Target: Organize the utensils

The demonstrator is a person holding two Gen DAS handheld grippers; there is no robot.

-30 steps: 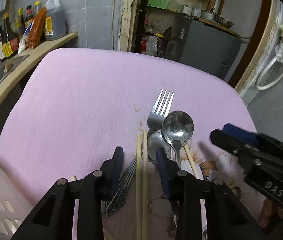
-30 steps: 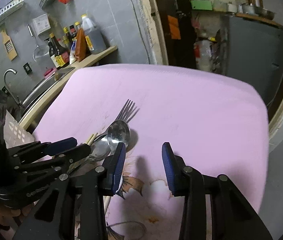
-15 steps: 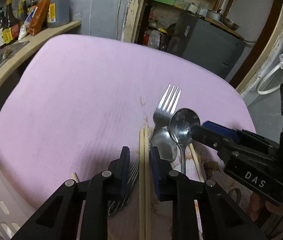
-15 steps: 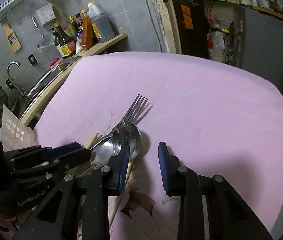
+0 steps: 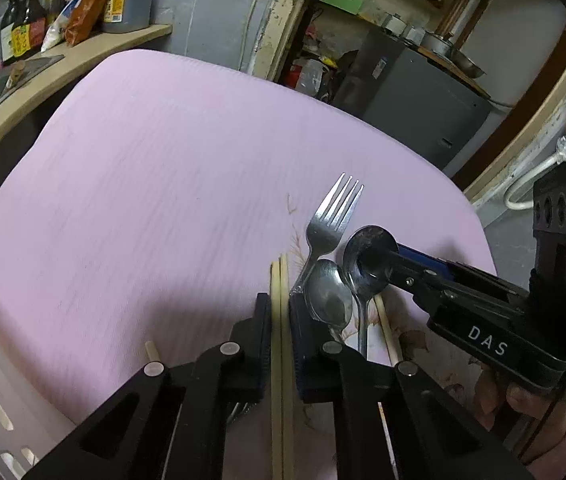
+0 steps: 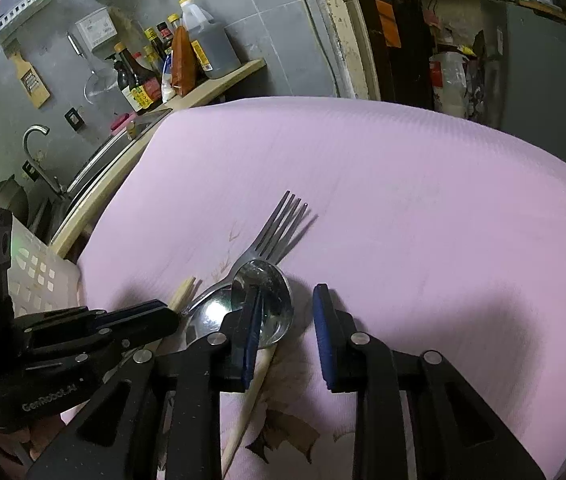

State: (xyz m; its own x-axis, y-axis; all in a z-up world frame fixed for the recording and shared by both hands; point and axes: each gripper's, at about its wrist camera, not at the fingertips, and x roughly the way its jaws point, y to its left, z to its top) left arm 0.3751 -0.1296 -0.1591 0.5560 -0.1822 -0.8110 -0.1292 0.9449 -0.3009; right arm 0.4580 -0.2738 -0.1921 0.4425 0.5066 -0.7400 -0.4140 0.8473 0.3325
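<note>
At lower centre of the left wrist view, the left gripper (image 5: 281,320) has clenched on a pair of chopsticks (image 5: 282,280) it straddled a second ago. The right gripper (image 6: 287,320) (jaws parted) has slid over the upper spoon (image 6: 271,296) on the pink cloth (image 6: 403,200), likely next.

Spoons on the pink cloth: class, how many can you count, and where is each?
2. One spoon lies right of the fork, under the right gripper; the other spoon lies beside the left gripper. More may be hidden.
</note>
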